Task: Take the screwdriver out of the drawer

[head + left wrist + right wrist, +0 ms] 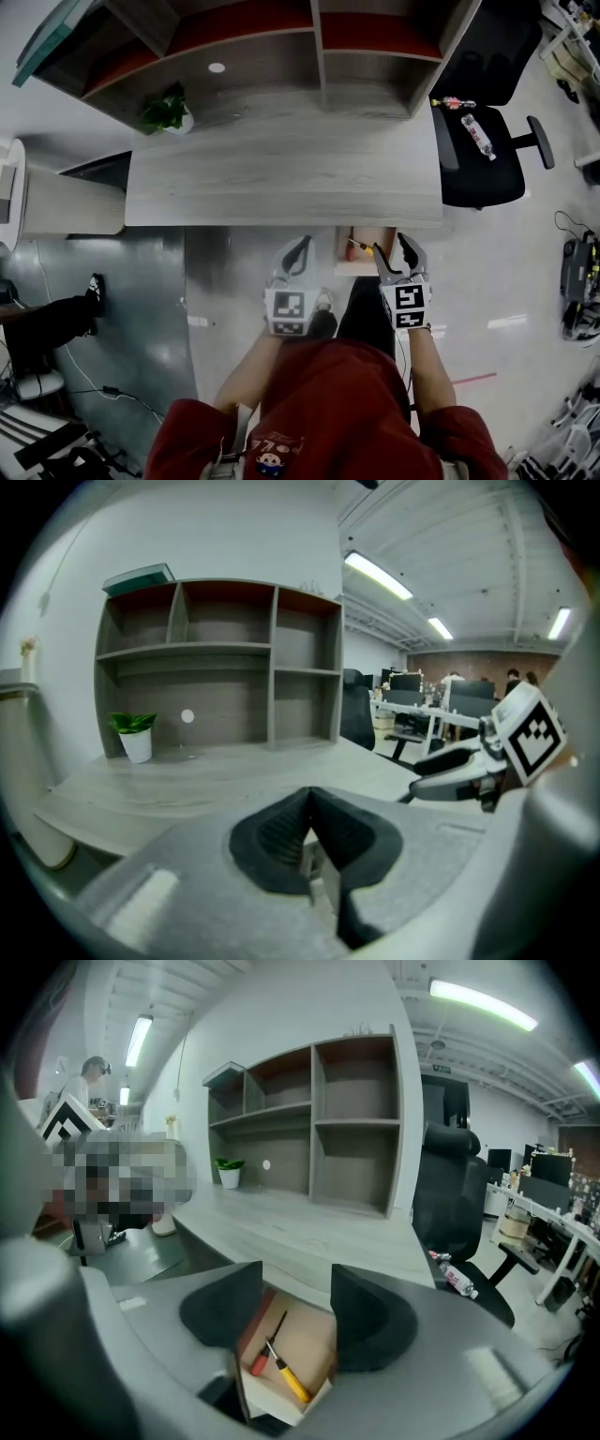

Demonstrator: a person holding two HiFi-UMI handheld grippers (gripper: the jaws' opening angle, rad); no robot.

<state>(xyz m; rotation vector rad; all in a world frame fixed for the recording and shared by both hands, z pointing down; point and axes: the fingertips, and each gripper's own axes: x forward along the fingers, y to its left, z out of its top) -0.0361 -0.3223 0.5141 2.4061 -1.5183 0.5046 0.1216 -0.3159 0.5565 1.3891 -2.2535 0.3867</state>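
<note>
A: Two claws, both low in the head view, just below the table [281, 183] front edge. Left claw [308, 799] state?

B: Pressed together, nothing pinched. Pads meet at centre frame in its own view, with only tabletop beyond them.

A: Right claw [296, 1269]?

B: Spread wide and empty. The open drawer [306, 1340] shows through the gap, lower centre of the right gripper view.

A: Where's the screwdriver?

B: Two of them, both lying flat in the drawer, toward its left side. The red-handled screwdriver [259, 1366] has a dark shaft running up and right. The yellow-handled screwdriver [292, 1382] is just beside it, handle toward the bottom of the frame. The shafts meet or cross, can't tell which.

A: Any contact with the claw?

B: None. Both tools sit beyond the spread tips, untouched.

A: Drawer in the head view?

B: Just right of centre, sticking out under the table edge. The right claw's tips are at its right side, and I can't tell if they touch it. The left claw is off to the drawer's left, apart from it.

A: Anything else?

B: A shelf unit [272, 56] is across the top of the frame. A potted plant [169, 112] stands upper left on the table. A black chair [483, 150] is at the right edge with a bottle [476, 134] on its seat.
</note>
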